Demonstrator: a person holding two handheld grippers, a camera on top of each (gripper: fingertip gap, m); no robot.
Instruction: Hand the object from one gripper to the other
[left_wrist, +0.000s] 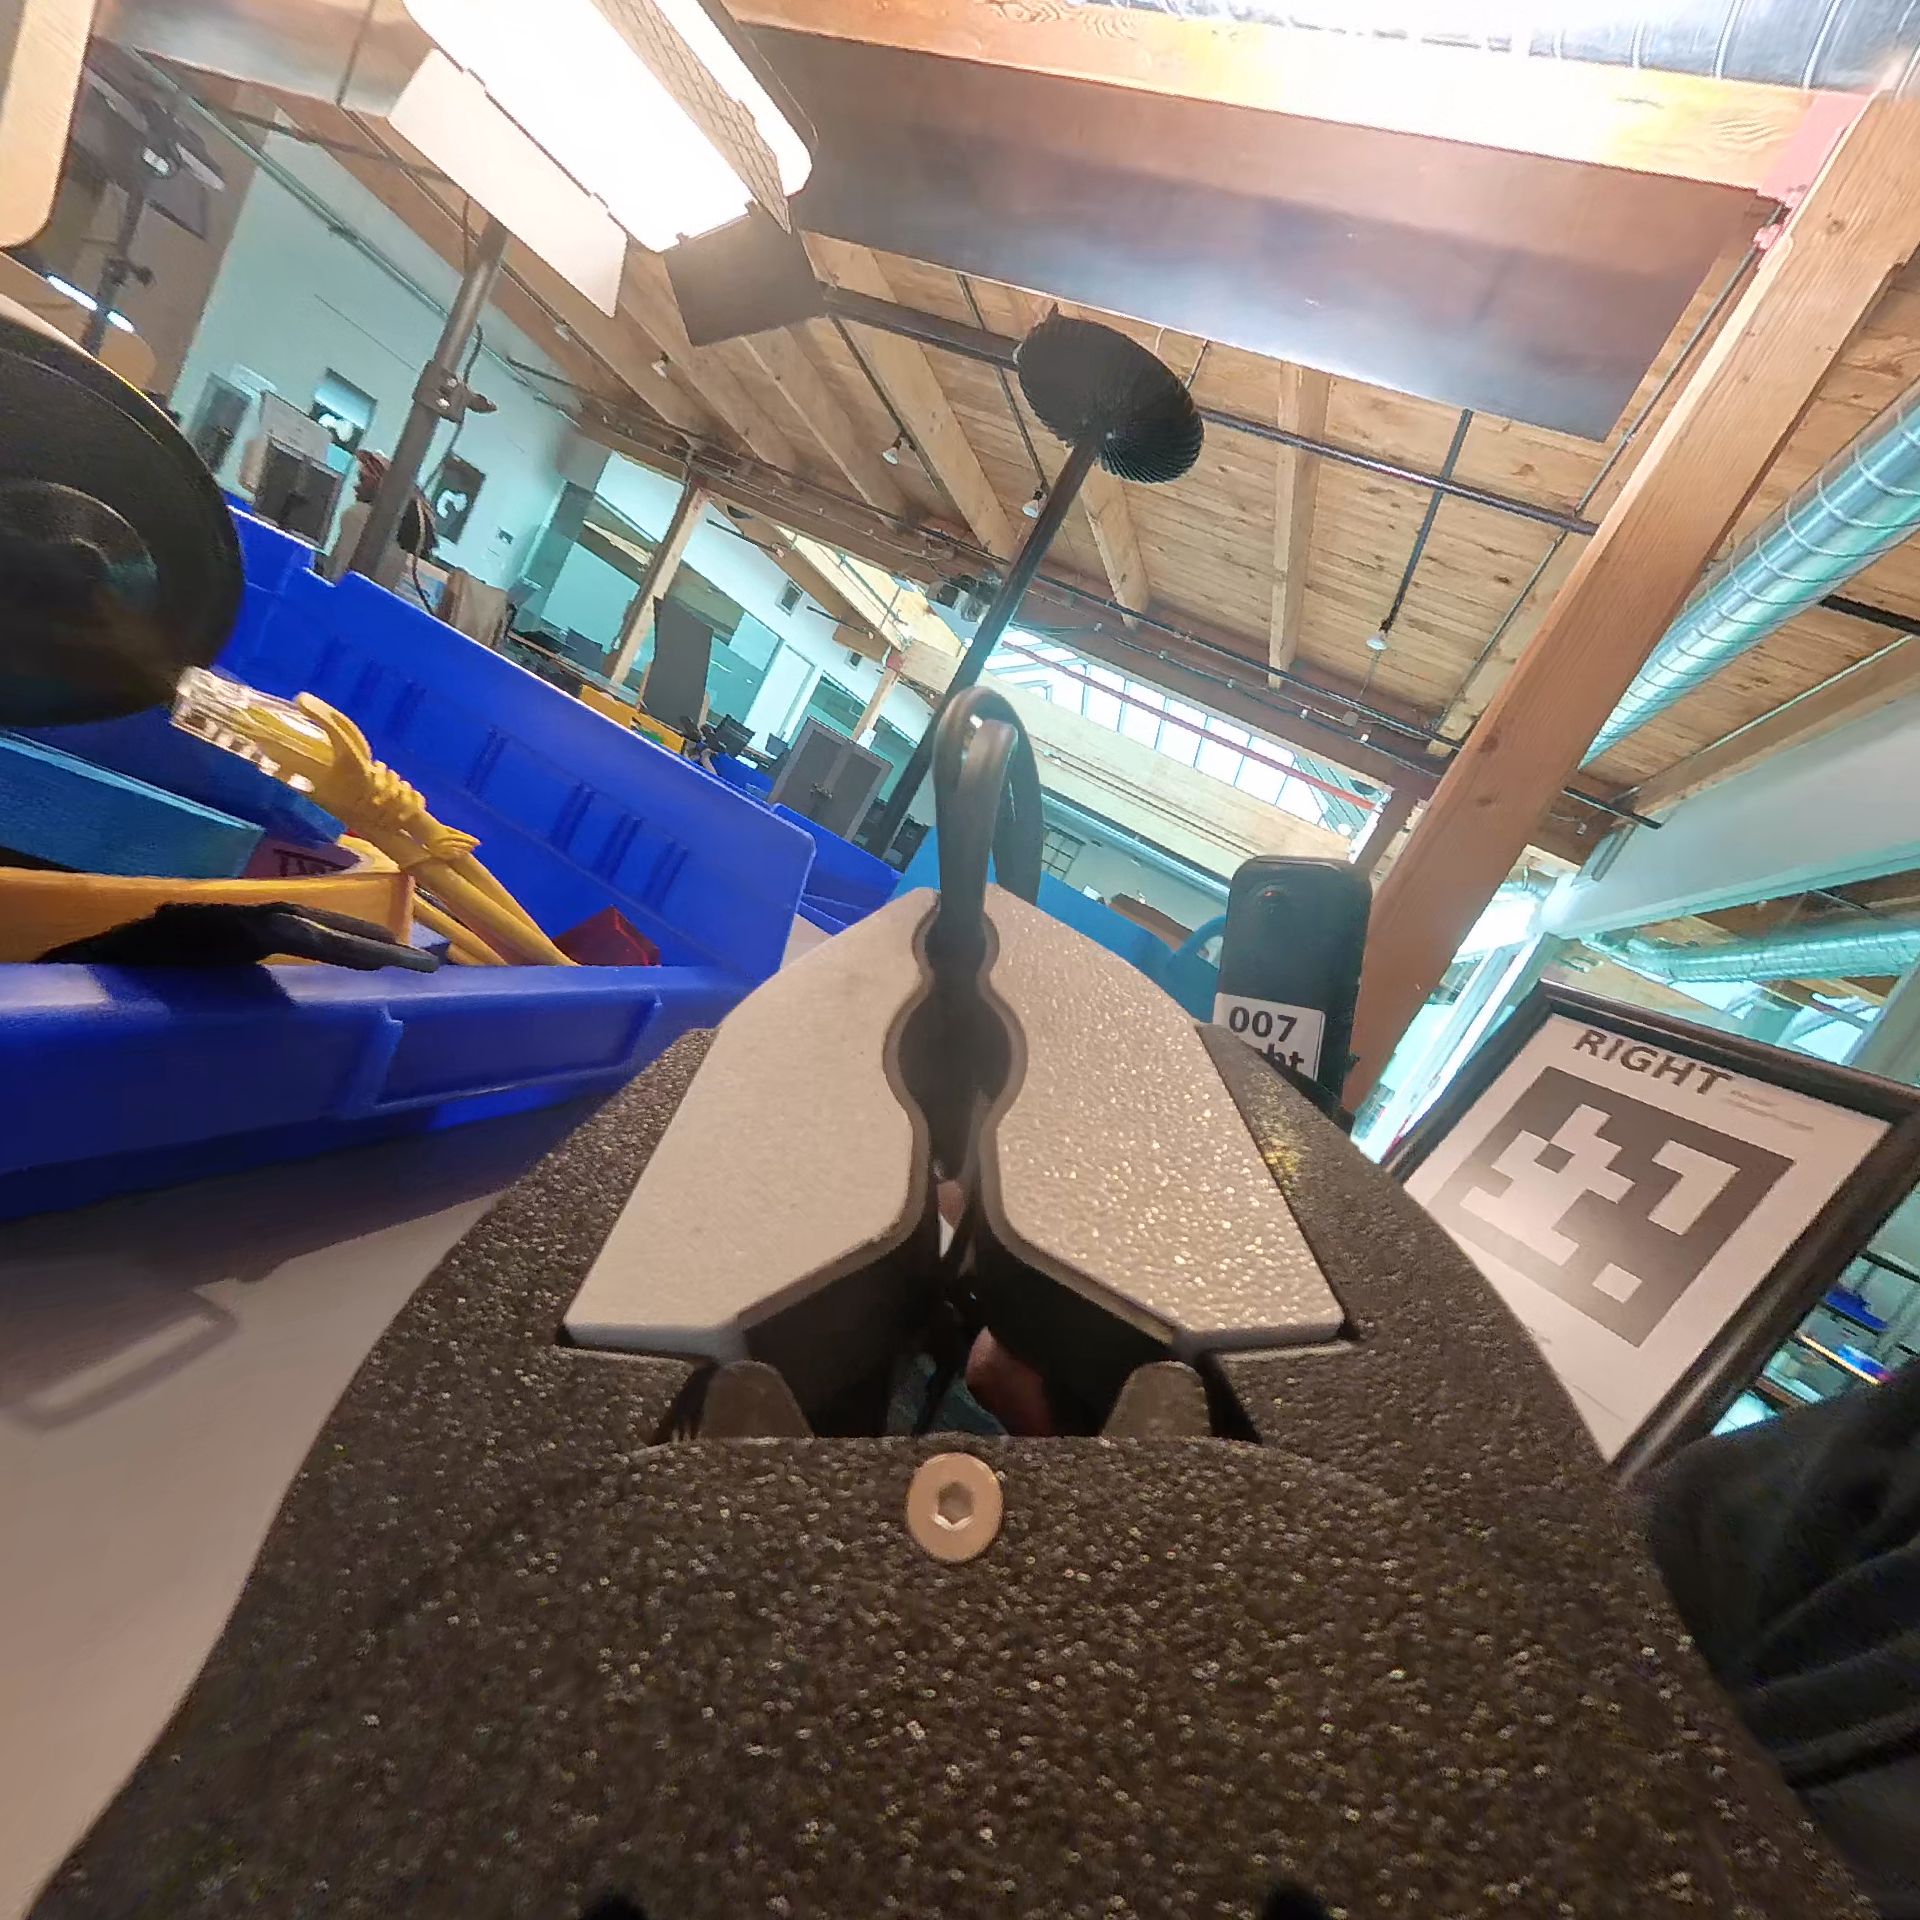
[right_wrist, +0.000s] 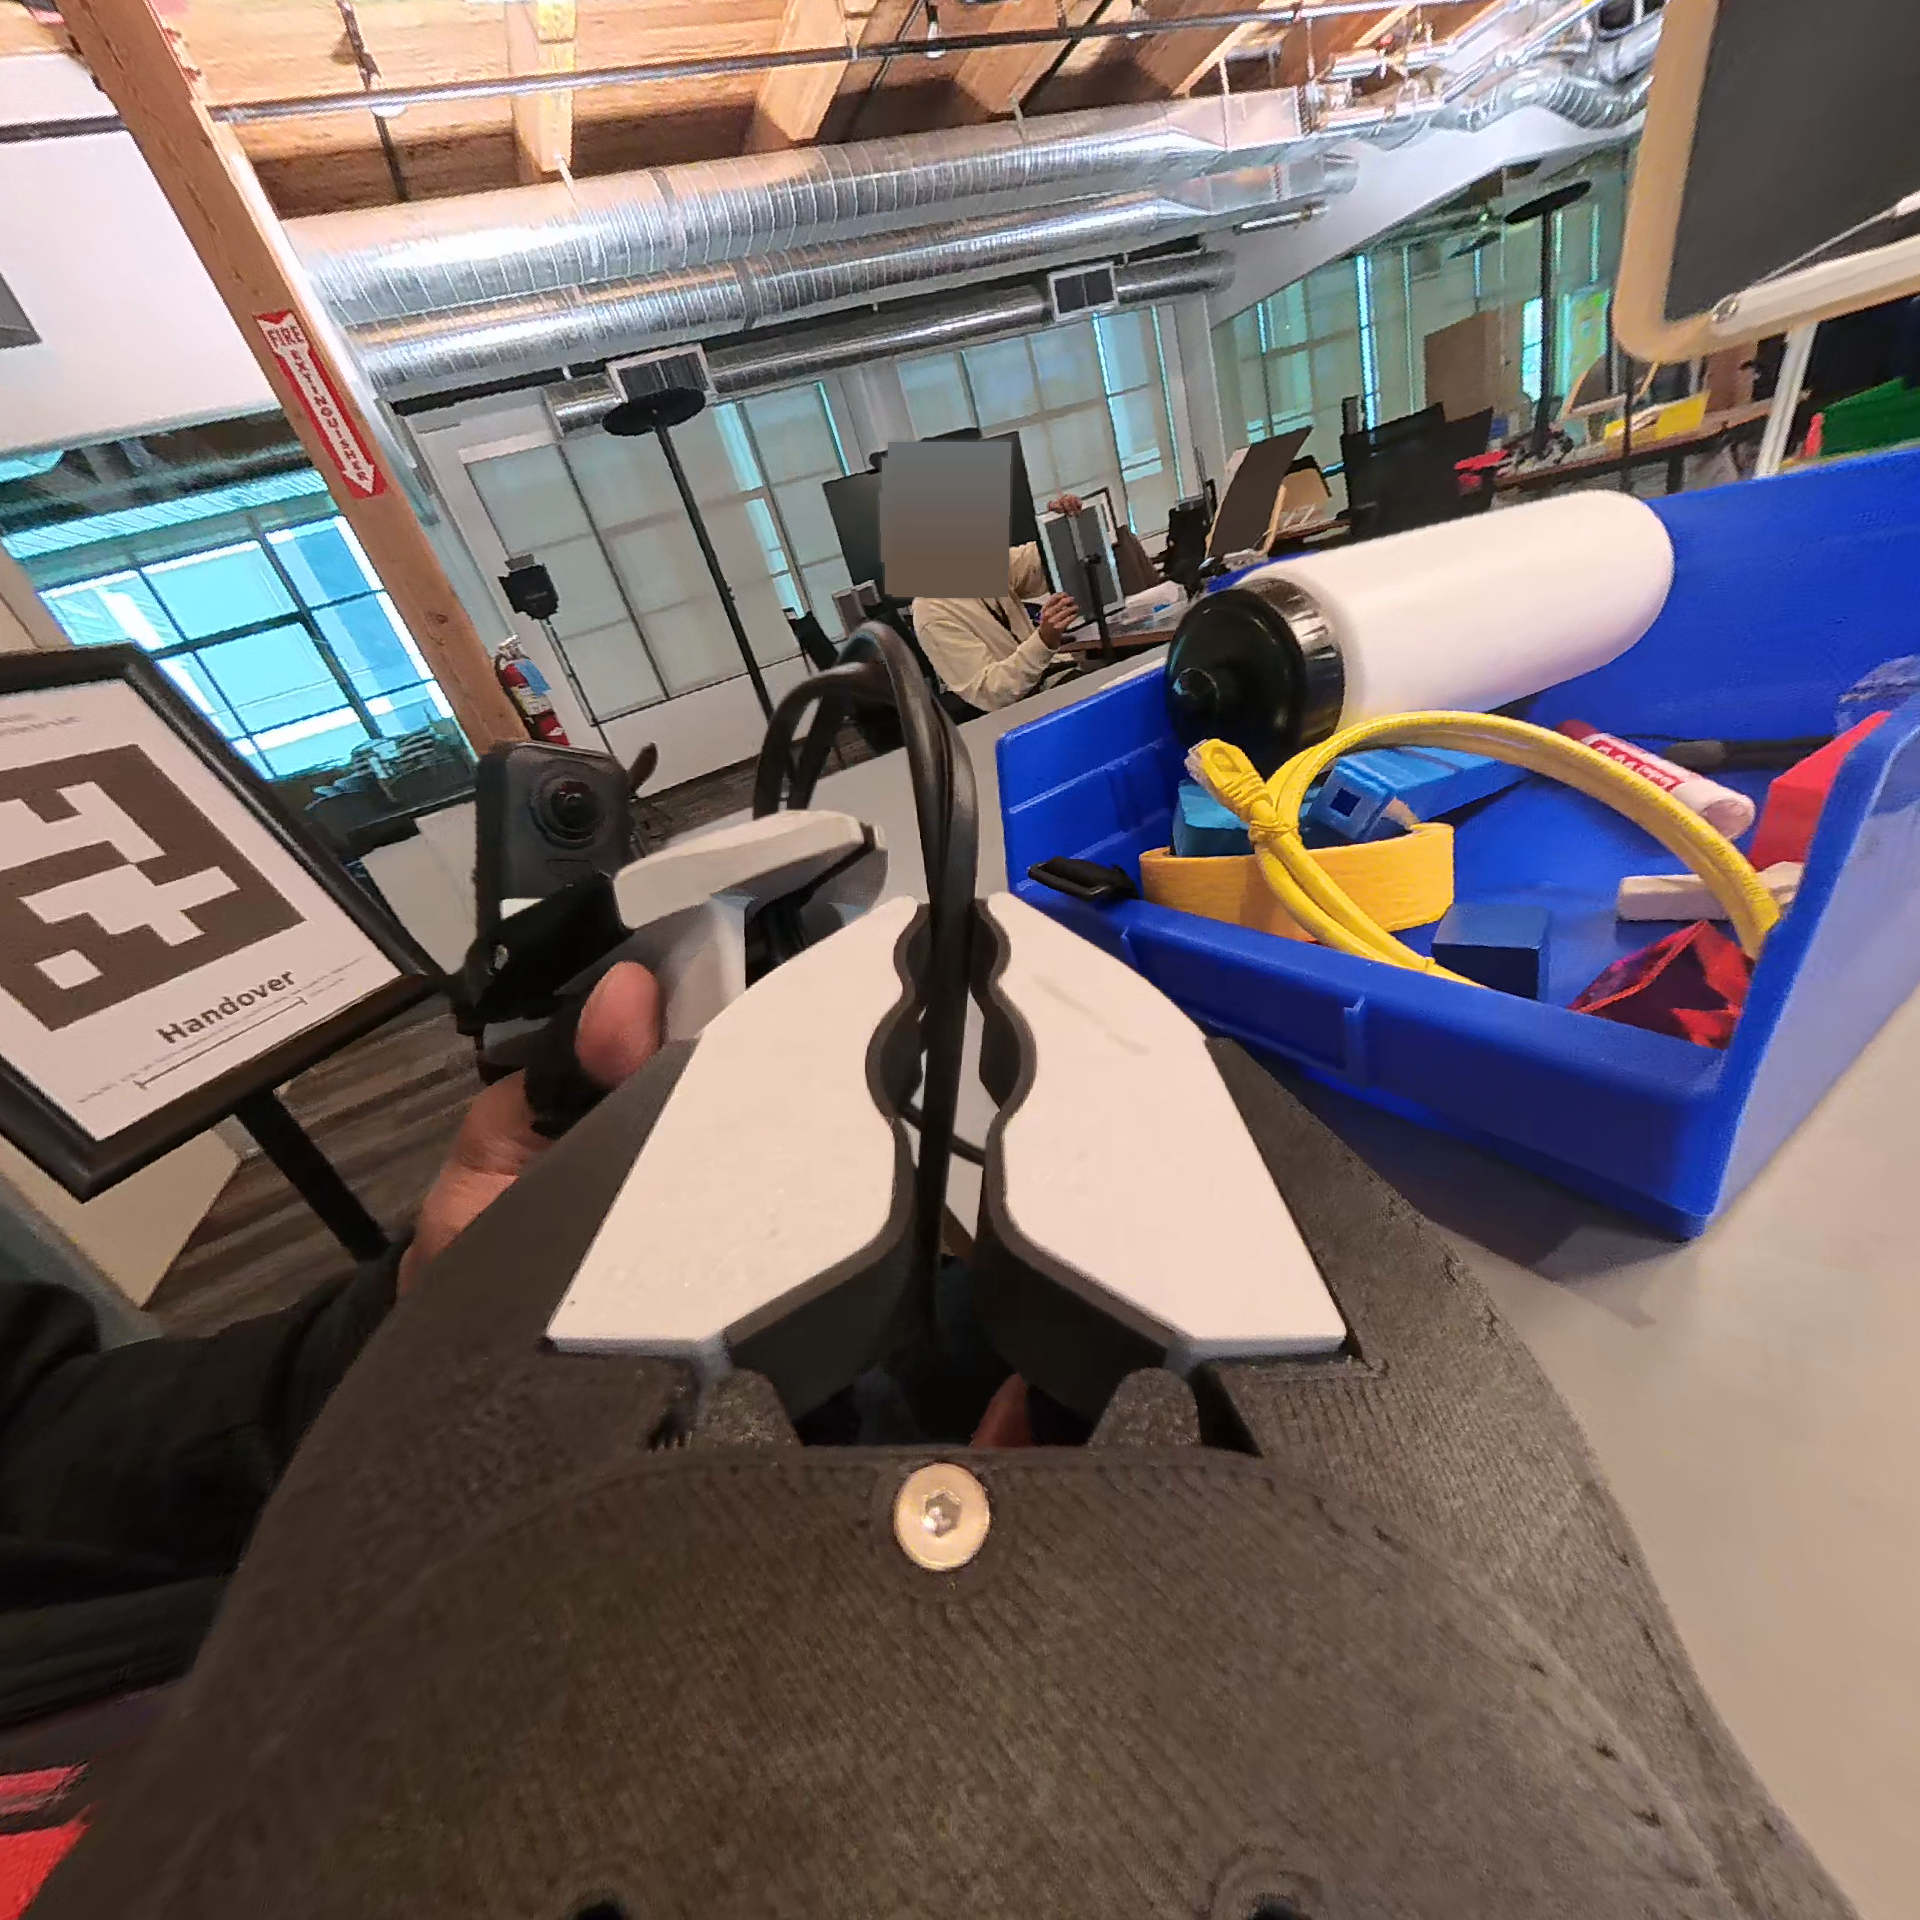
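A looped black cable stands up between the grey fingers of my left gripper, which is shut on it. In the right wrist view the same black cable runs up through the narrow gap of my right gripper, which is closed on it too. The left gripper shows just left of the right one, held by a hand, with more cable loops behind it. Both grippers are raised above the grey table, beside the bin.
A blue bin on the table holds a white bottle with a black lid, a yellow network cable, a yellow tape roll and small blocks; the bin also shows in the left wrist view. A framed marker sign and a black camera stand left. My two grippers' fingertips are within a few centimetres of each other.
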